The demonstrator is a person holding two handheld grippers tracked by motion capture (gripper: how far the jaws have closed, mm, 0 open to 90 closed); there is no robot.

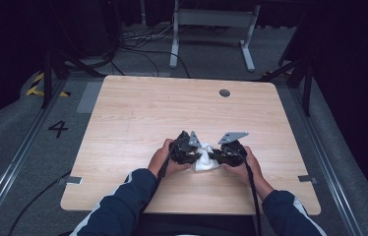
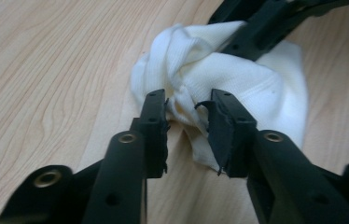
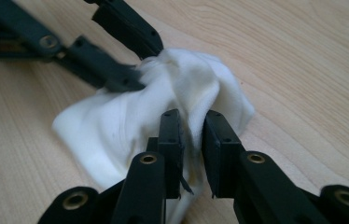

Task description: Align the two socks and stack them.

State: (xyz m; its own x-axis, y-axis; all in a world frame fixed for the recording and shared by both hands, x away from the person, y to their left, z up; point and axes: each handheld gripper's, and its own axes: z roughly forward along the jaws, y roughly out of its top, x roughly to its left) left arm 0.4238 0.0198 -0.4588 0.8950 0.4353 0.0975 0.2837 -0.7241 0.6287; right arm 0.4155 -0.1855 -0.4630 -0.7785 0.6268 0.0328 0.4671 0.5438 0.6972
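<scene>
White cloth (image 1: 204,162) between both grippers

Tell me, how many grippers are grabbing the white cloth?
2. The left gripper pinches one side of the white cloth, and the right gripper pinches the opposite side. Both meet over the wooden table, near the person's edge.

A crumpled cloth (image 1: 205,161) lies on the near middle of the table (image 1: 138,113), between the left gripper (image 1: 192,155) and right gripper (image 1: 217,156).
</scene>
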